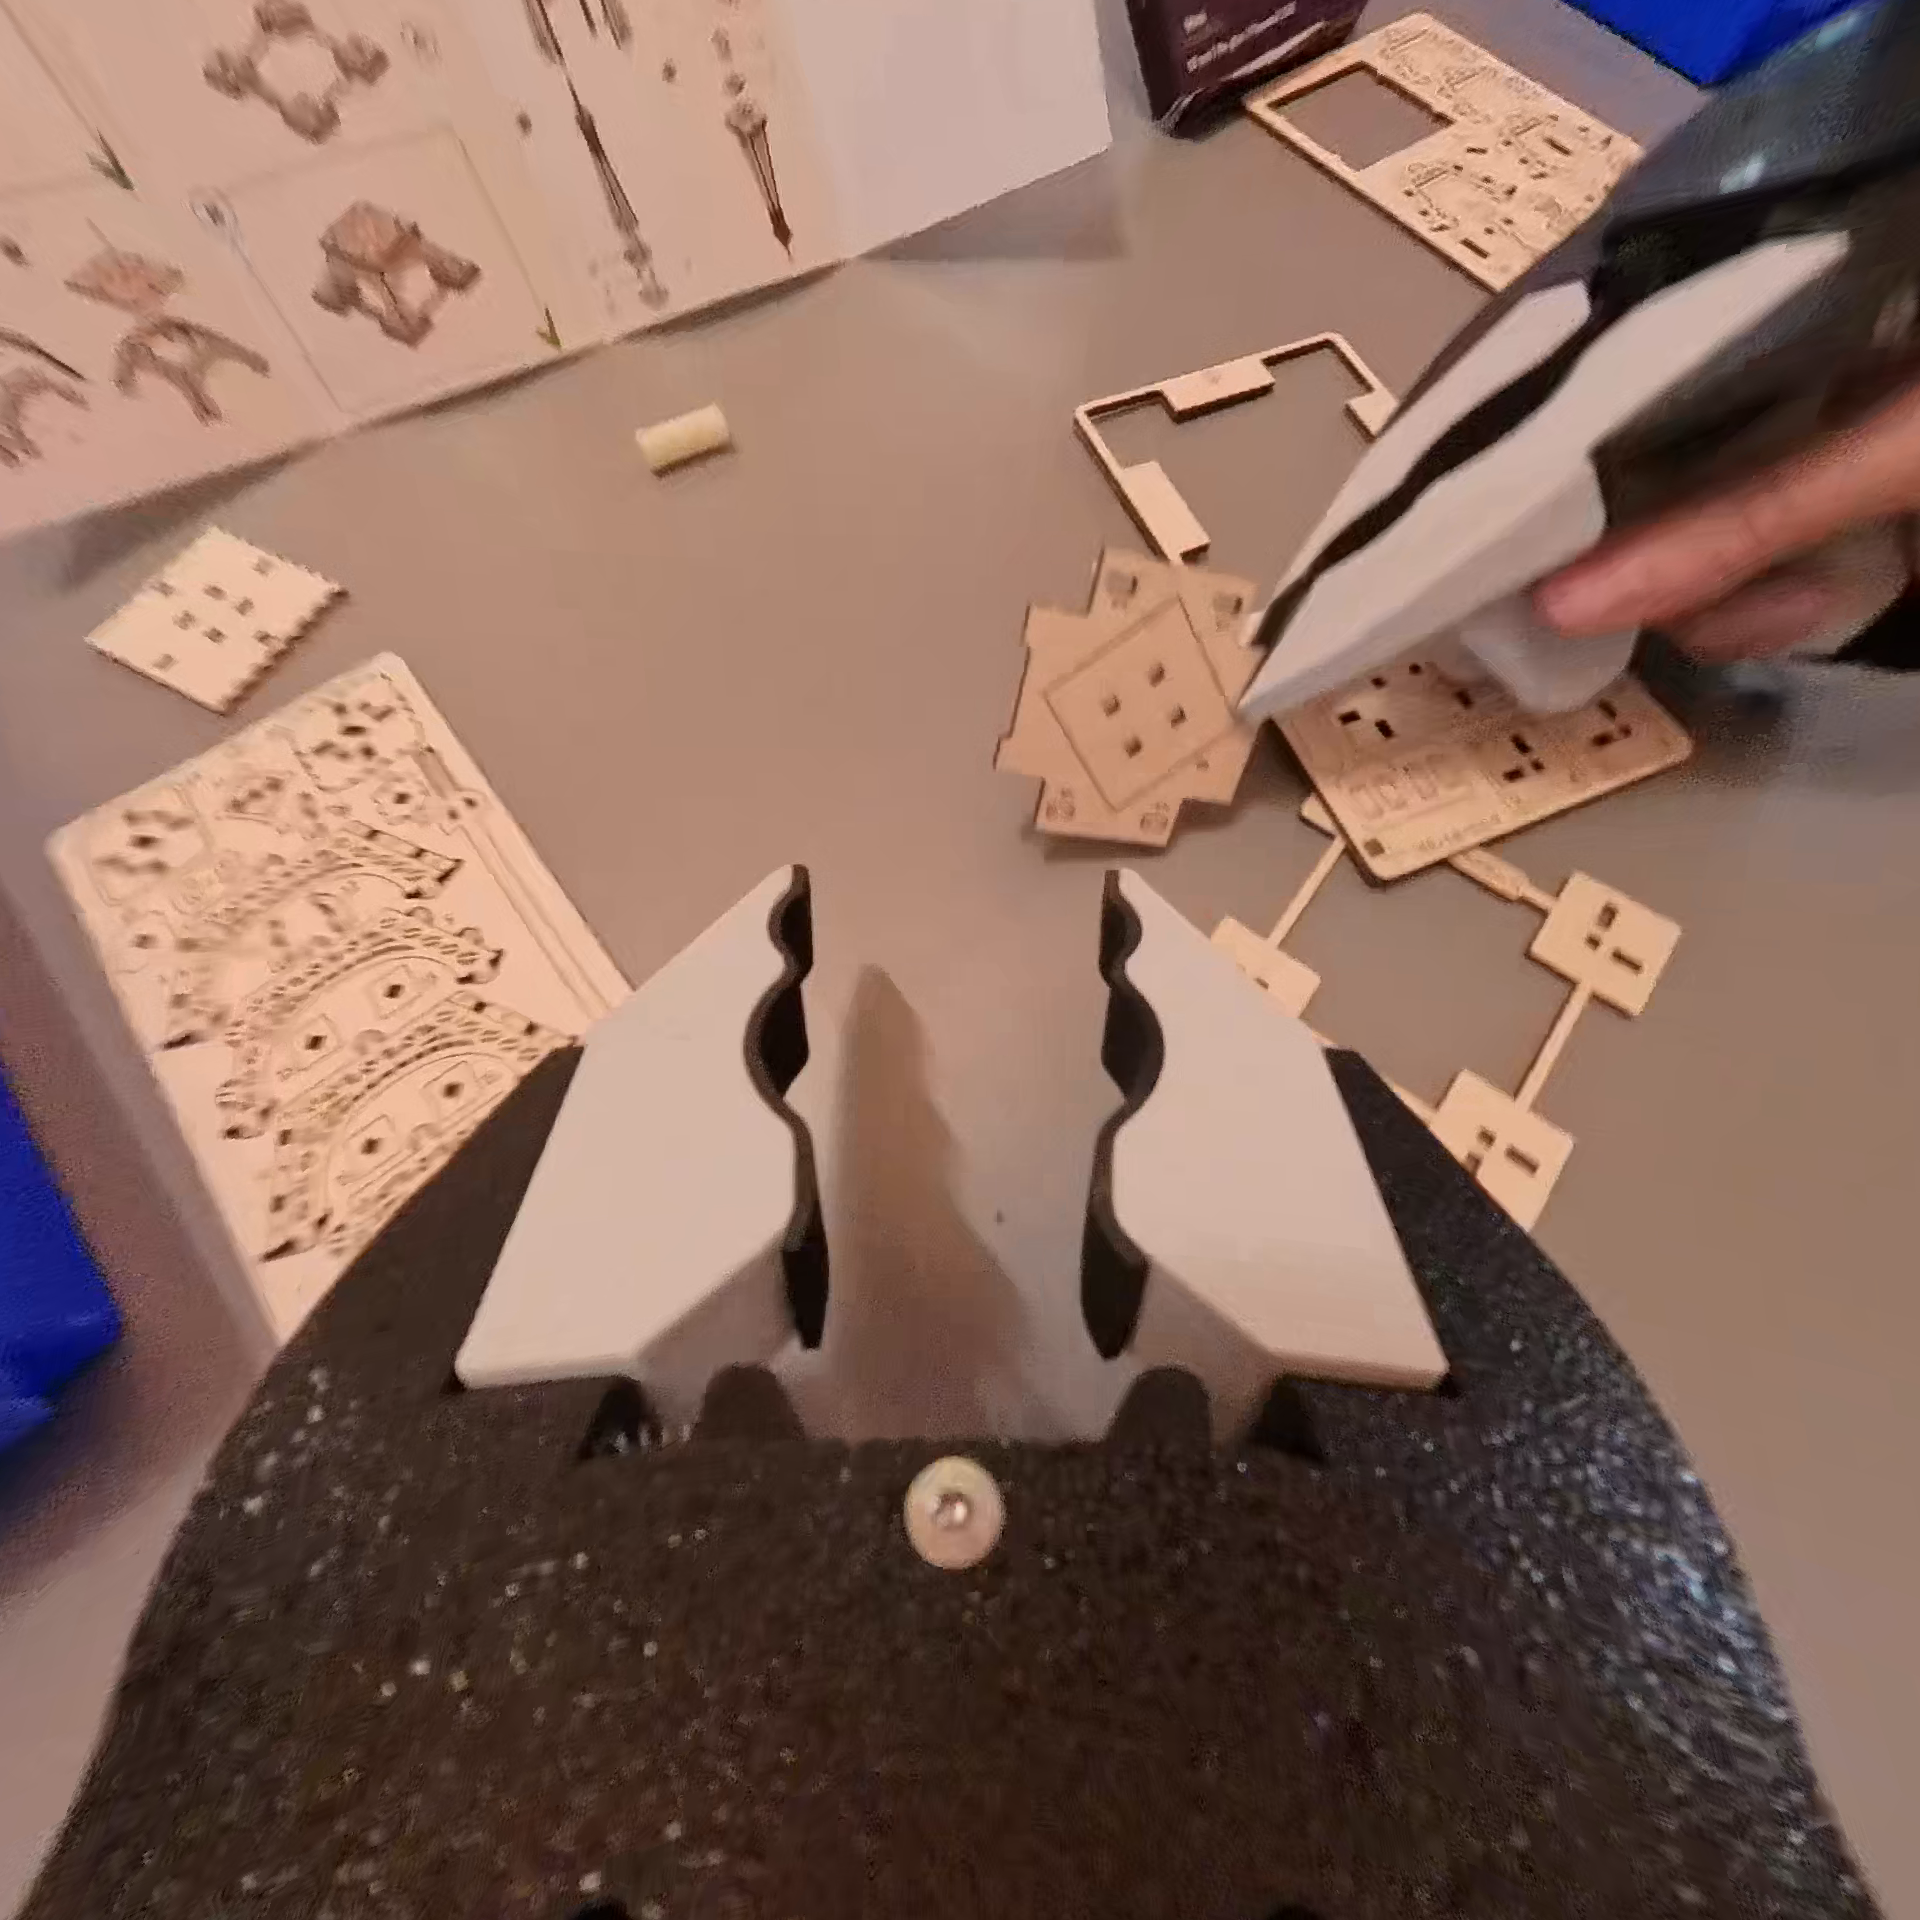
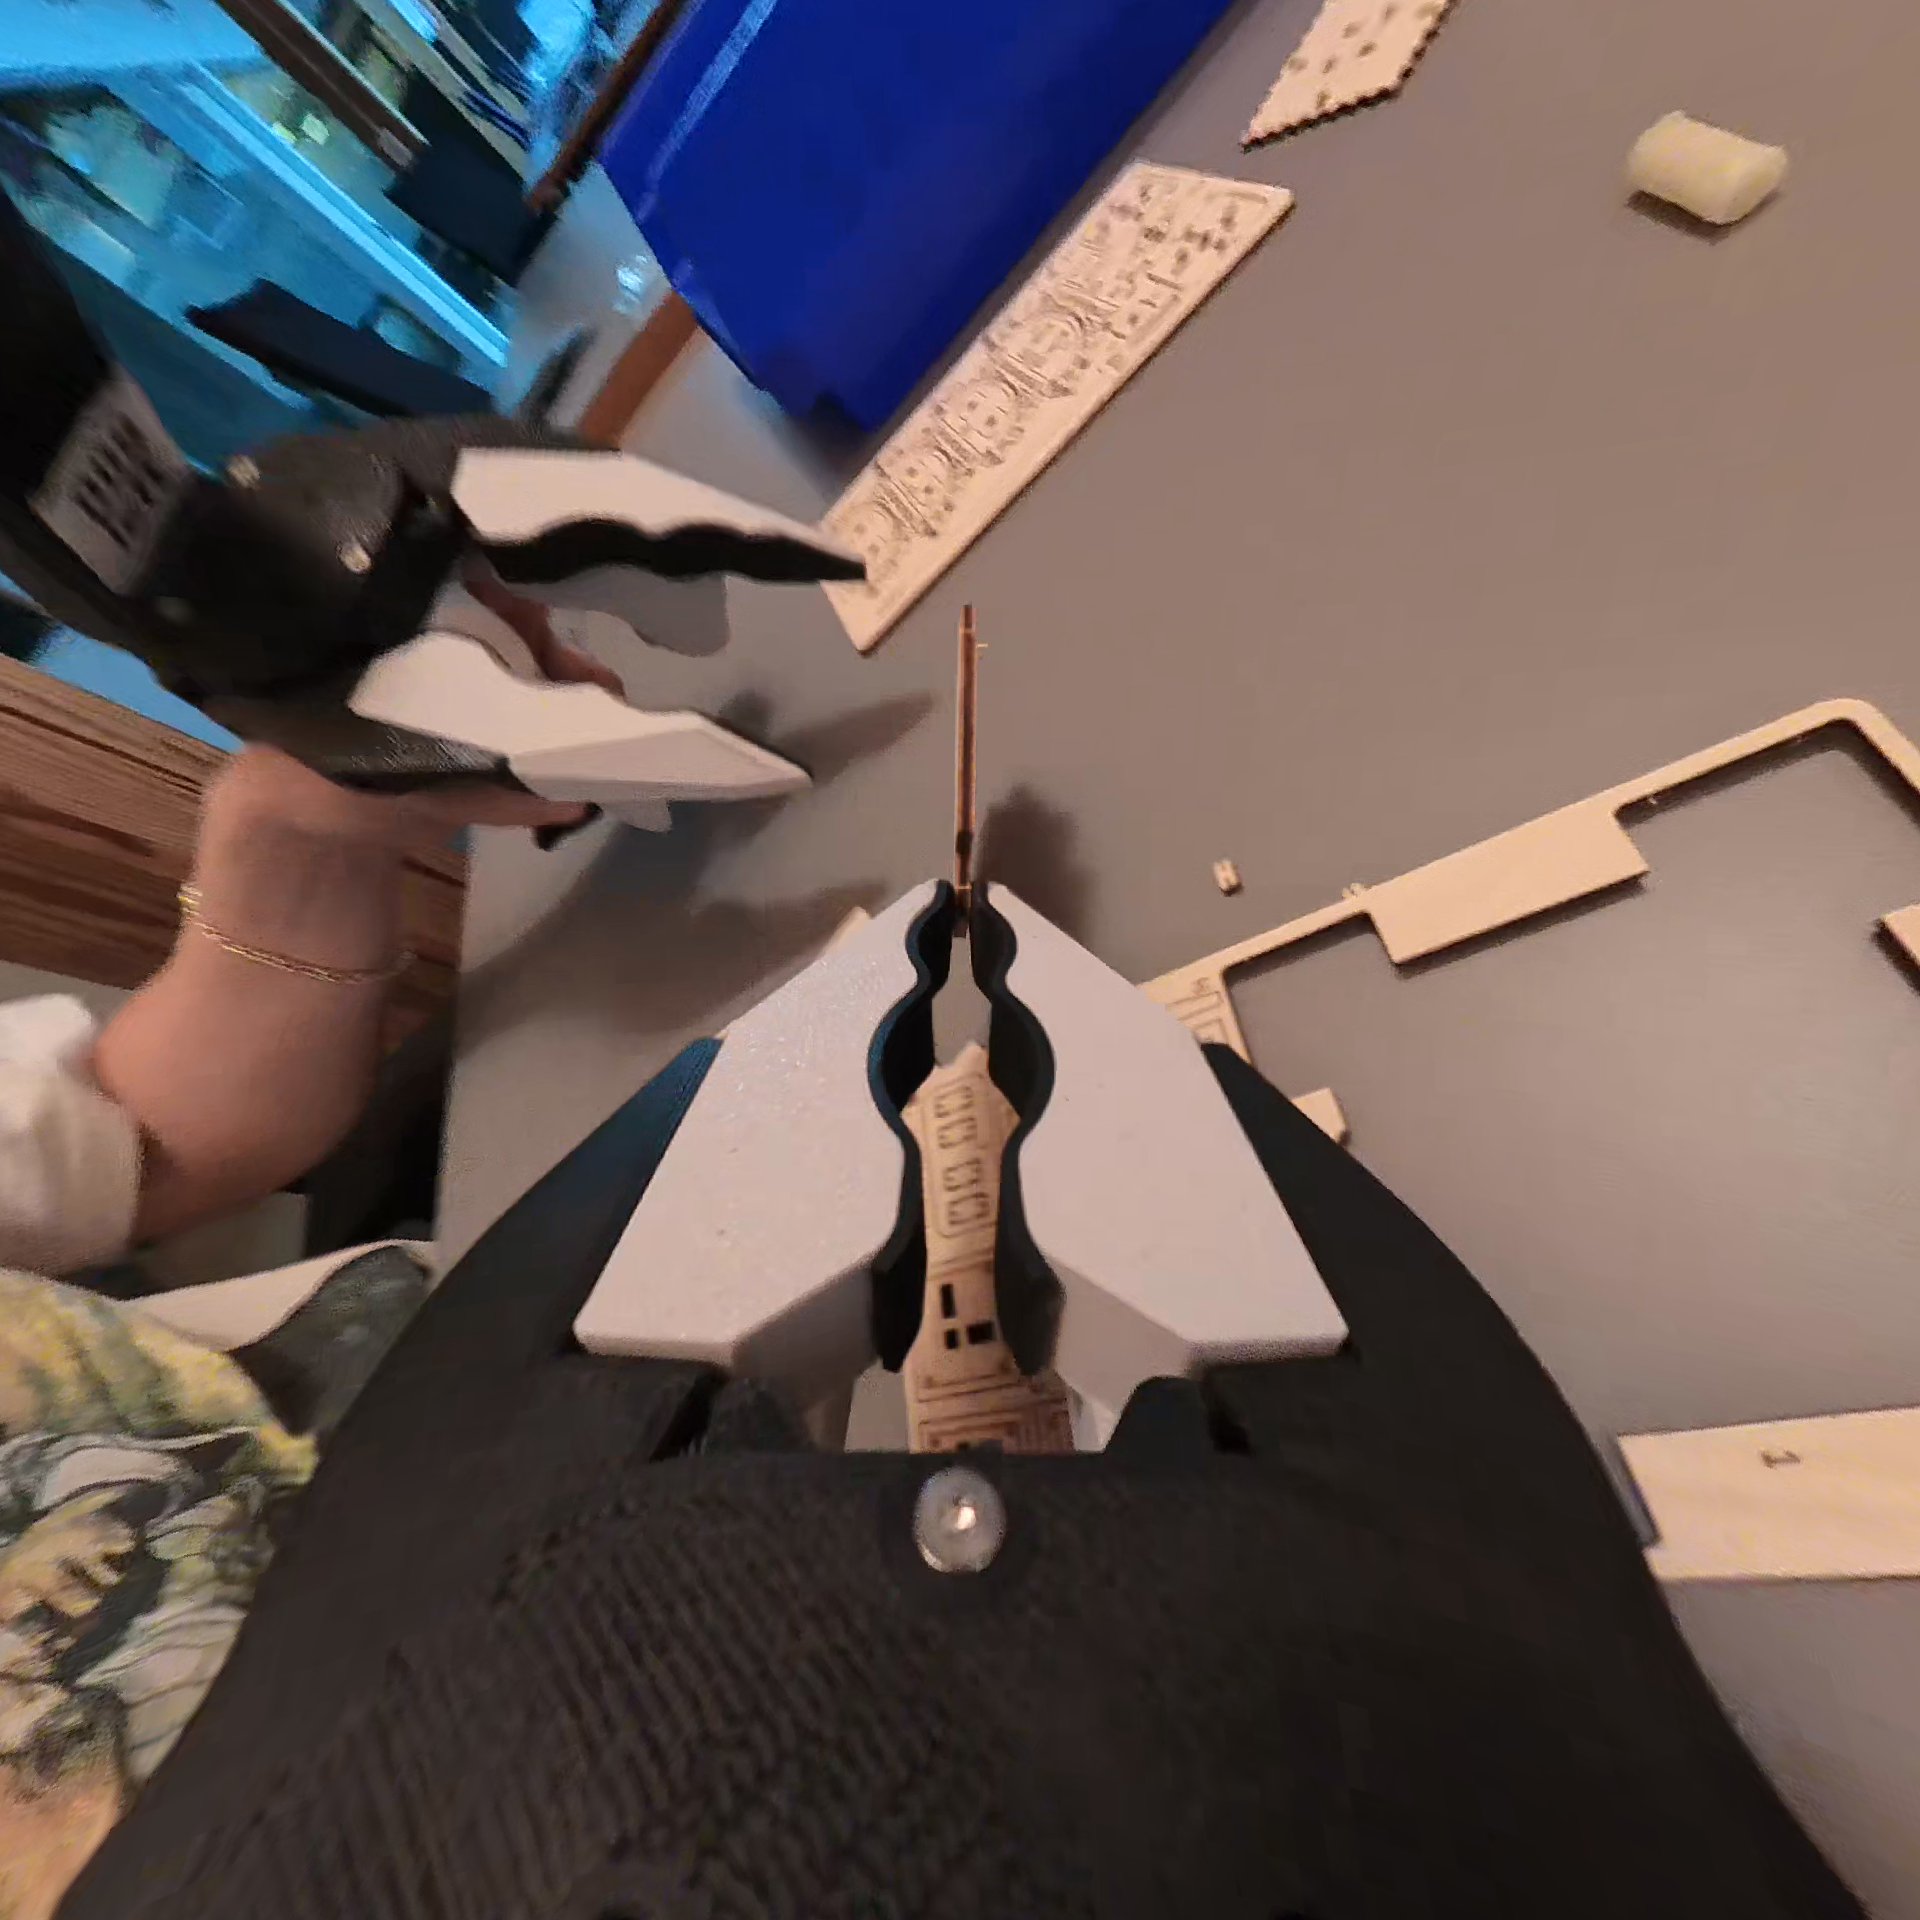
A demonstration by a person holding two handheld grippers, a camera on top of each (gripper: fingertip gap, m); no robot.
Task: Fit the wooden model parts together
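My right gripper (image 2: 966,896) is shut on the edge of a stepped square wooden plate (image 2: 968,727), which I see edge-on in its own view. In the left wrist view the plate (image 1: 1127,712) faces the camera and shows several small square holes, with the right gripper (image 1: 1252,665) pinching its right edge. The plate is held just above the grey table (image 1: 831,623). My left gripper (image 1: 956,883) is open and empty, a short way in front of and to the left of the plate. It also shows in the right wrist view (image 2: 831,665), open, held by a hand.
Laser-cut wooden sheets lie left (image 1: 312,987) and right (image 1: 1475,769). An emptied frame (image 1: 1236,436), a sprue of small squares (image 1: 1455,997), a small toothed plate (image 1: 213,618) and a white cylinder (image 1: 683,438) are around. Instruction sheets (image 1: 312,208) lie at the back, a blue bin (image 2: 883,187) beside.
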